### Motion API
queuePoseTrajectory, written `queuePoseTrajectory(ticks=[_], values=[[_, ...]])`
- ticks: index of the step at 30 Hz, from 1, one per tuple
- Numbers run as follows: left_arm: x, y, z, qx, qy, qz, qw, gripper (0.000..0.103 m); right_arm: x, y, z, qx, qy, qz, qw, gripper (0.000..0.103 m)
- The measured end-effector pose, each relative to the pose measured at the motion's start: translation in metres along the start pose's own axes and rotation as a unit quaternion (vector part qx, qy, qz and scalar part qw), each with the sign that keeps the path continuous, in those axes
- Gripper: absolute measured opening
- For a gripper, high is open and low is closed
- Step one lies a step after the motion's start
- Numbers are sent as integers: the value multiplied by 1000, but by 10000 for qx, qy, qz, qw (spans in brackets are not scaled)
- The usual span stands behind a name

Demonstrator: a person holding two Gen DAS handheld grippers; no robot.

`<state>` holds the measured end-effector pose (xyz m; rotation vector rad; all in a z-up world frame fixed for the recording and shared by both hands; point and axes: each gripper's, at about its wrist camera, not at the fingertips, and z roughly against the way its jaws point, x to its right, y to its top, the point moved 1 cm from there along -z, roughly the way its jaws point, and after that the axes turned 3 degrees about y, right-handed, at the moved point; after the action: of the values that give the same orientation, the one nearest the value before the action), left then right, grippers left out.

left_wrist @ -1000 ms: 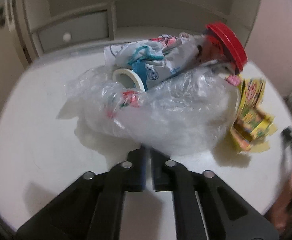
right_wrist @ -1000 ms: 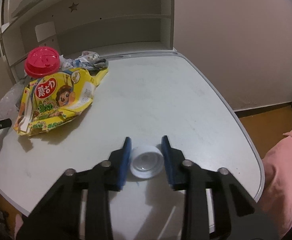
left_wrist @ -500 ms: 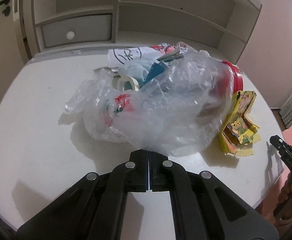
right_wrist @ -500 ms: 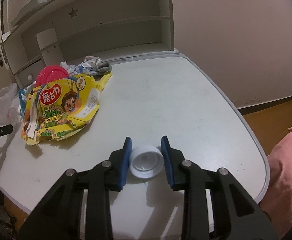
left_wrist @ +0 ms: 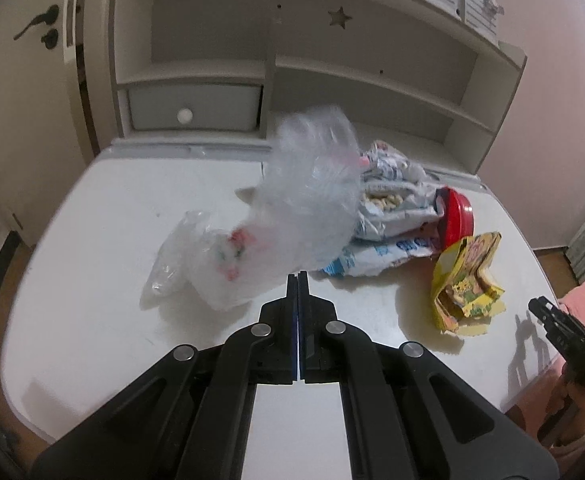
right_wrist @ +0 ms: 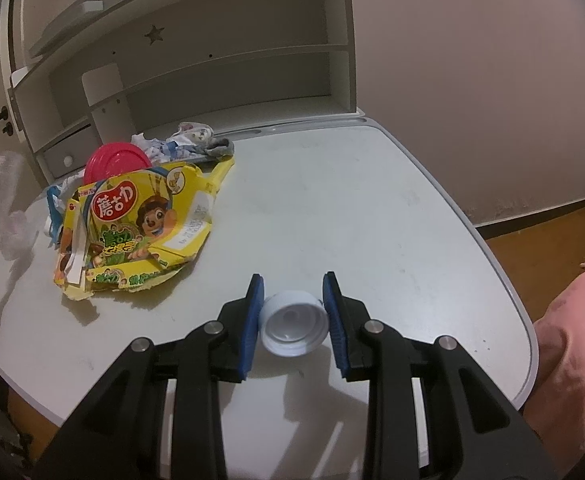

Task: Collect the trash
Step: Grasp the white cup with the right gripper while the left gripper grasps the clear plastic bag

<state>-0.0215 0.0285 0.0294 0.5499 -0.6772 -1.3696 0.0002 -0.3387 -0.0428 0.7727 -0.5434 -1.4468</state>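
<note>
Right wrist: cap [right_wrist: 294,329] in right tool [right_wrist: 293,292], seemingly hollow-up.

The right gripper [right_wrist: 294,286] has its blue-padded fingers [right_wrist: 254,308] closed against a white bottle cap [right_wrist: 294,322], open side up, near the table's [right_wrist: 352,208] front edge. Toward the left edge lies a torn yellow snack box [right_wrist: 140,224], with a red lid [right_wrist: 114,162] and crumpled printed wrappers [right_wrist: 184,142] behind it toward the back. A blurred shape at the far left, possibly clear plastic [right_wrist: 6,196], hangs there.
</note>
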Motion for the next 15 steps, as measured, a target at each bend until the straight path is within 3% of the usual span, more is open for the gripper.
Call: queuePoseTrajectory(ticks=[5, 7, 8, 9, 10, 12, 15], values=[[8, 1, 1, -88, 136, -245, 9996, 0, -1, 2, -1, 5, 34, -4, 10000, 31], [16, -4, -3, -100, 286, -419, 9987, 6, -1, 2, -1, -3, 56, -14, 10000, 31], [19, -6, -4, -83, 352, -487, 9982, 25, 0, 2, -1, -12, 59, -30, 10000, 31], [25, -8, -3, -33, 422, -589, 9974, 73, -1, 2, -1, -11, 59, -33, 10000, 31], [29, -9, 0, 88, 534, -714, 9960, 95, 0, 2, -1, -33, 79, -74, 9999, 31], [42, -13, 7, 569, 884, -1203, 9872, 97, 2, 2, -2, -70, 108, -121, 9998, 31], [55, -12, -6, 470, 1150, -1796, 9759, 97, 3, 2, -4, -81, 70, -114, 9999, 31]])
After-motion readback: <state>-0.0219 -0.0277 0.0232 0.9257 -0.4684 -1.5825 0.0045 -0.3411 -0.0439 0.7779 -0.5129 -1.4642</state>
